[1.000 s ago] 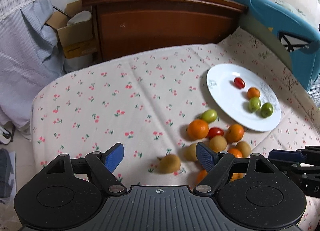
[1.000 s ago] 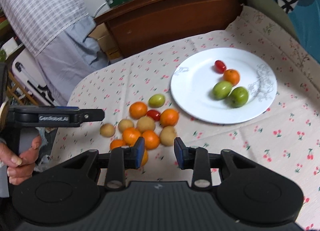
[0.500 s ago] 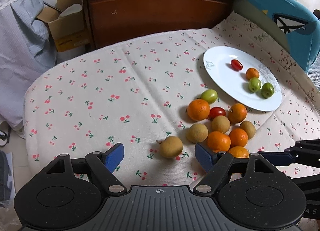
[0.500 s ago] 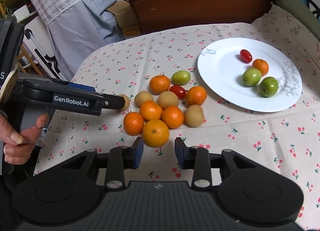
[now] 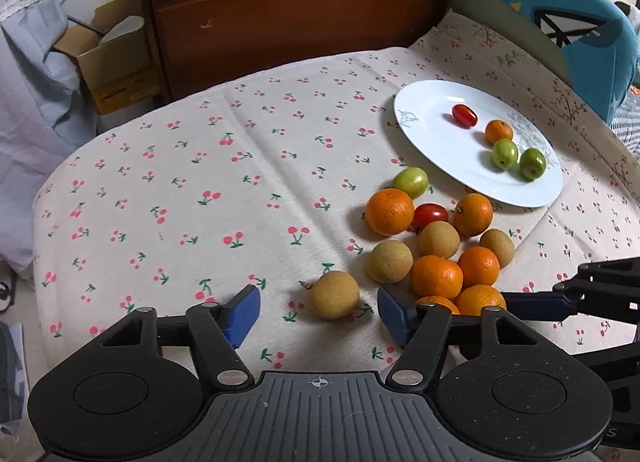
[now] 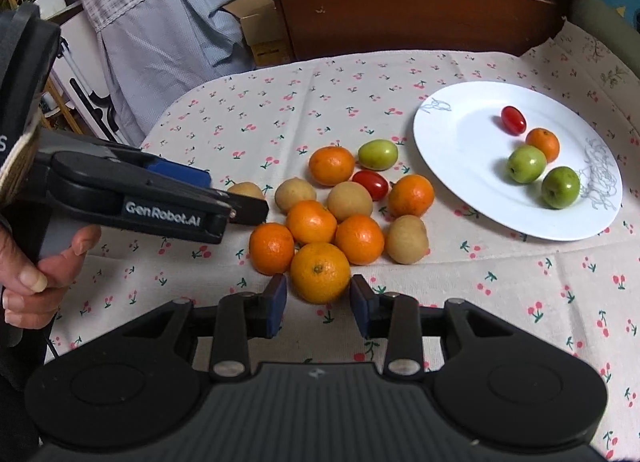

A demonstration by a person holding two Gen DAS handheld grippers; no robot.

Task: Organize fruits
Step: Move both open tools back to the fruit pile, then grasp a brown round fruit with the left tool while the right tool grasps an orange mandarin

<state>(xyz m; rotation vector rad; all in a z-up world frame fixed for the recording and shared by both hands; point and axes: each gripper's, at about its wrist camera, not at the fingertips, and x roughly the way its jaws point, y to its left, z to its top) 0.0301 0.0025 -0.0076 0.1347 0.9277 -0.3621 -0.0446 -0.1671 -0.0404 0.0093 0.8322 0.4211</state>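
A pile of oranges, tan round fruits, a red tomato and a green fruit lies on the cherry-print cloth. My left gripper [image 5: 318, 312] is open, its jaws either side of a lone tan fruit [image 5: 334, 295] without touching it. My right gripper [image 6: 318, 300] is open, its pads flanking the nearest orange [image 6: 320, 272] with small gaps. A white plate [image 6: 460, 142] holds a red tomato [image 6: 513, 119], a small orange [image 6: 543, 143] and two green fruits [image 6: 527, 163]. The plate also shows in the left wrist view [image 5: 432, 130].
A dark wooden headboard [image 5: 296, 18] stands behind the table. A cardboard box [image 5: 108, 58] sits at the back left. A blue cushion [image 5: 560, 10] lies at the right. The left gripper's body [image 6: 132, 198] and the hand holding it reach in over the table's left side.
Both grippers have moved forward and down toward the fruit pile. The left jaws now bracket the lone tan fruit and the right pads bracket the nearest orange.
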